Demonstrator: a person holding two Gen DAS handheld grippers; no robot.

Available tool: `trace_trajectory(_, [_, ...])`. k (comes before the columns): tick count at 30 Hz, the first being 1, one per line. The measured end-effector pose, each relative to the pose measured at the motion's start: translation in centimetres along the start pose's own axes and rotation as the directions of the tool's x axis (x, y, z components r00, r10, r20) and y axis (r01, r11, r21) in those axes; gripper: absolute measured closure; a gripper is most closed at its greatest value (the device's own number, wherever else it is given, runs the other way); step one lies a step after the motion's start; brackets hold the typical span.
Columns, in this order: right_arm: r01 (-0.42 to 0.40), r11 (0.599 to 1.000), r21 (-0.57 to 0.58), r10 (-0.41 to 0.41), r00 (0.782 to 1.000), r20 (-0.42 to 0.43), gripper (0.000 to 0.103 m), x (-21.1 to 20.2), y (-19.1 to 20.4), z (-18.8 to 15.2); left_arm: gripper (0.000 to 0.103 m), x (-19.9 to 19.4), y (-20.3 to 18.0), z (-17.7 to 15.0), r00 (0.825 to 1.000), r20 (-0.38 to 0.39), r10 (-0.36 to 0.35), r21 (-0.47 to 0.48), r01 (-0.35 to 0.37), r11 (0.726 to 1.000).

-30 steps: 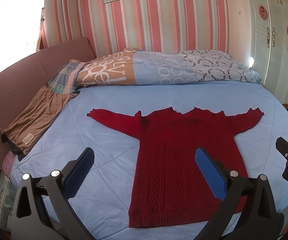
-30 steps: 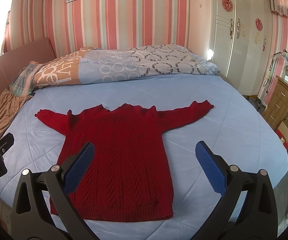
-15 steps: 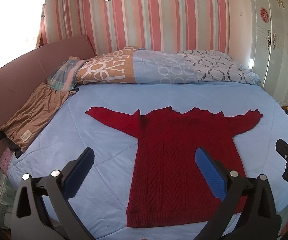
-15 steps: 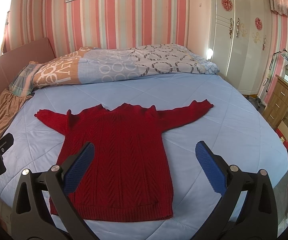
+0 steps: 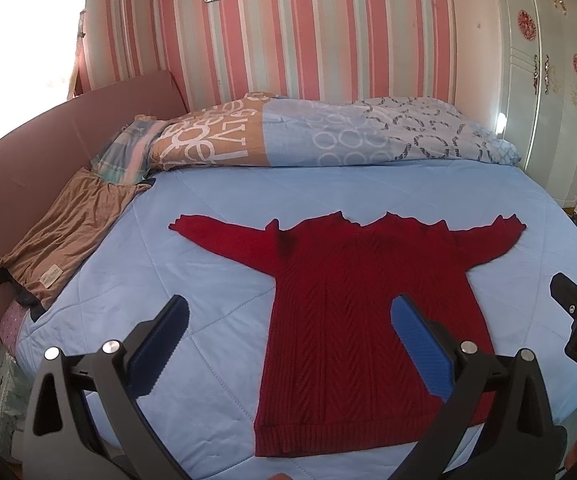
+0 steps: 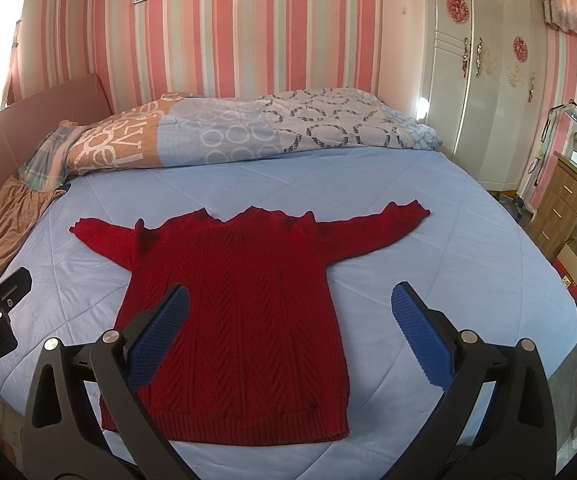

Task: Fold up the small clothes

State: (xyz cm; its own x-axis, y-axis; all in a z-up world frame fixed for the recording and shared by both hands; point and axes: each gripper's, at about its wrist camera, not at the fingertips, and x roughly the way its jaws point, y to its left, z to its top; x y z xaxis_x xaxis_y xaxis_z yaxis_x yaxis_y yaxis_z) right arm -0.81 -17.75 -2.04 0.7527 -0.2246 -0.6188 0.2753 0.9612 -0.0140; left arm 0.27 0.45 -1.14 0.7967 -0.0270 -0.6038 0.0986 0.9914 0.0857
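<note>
Blue bed [image 5: 224, 184] against striped wall [image 5: 288, 48]. Brown cloth [image 5: 68, 236] at far left edge; rolled duvet [image 5: 328, 140] along the back. Red sweater [image 5: 364, 312] flat mid-bed, sleeves spread, hem nearest. Left gripper [image 5: 288, 316] raised above bed, fingers wide apart, empty. Right gripper [image 6: 288, 308] likewise spread wide, empty, over the sweater's lower half.

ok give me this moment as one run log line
stage: pre-grasp | red sweater: flat on bed, sleeves spread, unfolded | left gripper: open, empty | right gripper: open, empty
</note>
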Motion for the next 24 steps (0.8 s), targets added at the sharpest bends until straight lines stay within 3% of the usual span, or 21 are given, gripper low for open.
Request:
trace_trajectory(8, [-0.002, 1.000, -0.014, 0.001, 1.000, -0.023, 0.003, 1.7, 1.6, 0.5, 0.002, 1.6, 0.9, 0.6, 1.000, -0.009, -0.001, 0.011, 0.002, 1.000])
trace_trajectory(14, [-0.019, 0.999, -0.050, 0.016, 0.998, -0.061, 0.003, 4.9, 3.4, 0.9, 0.002, 5.1, 2.5, 1.1, 0.999, -0.039, 0.010, 0.013, -0.009, 1.000])
trace_trajectory(21, [-0.045, 0.996, -0.072, 0.034, 0.990, -0.140, 0.003, 12.2, 6.2, 0.0, 0.002, 13.6, 4.4, 0.6, 0.994, -0.085, 0.065, 0.018, -0.063, 0.998])
trace_trajectory(24, [-0.055, 0.997, -0.063, 0.042, 0.980, -0.195, 0.003, 16.4, 7.5, -0.1, 0.002, 18.4, 5.6, 0.7, 0.988, -0.139, 0.067, -0.002, -0.068, 0.998])
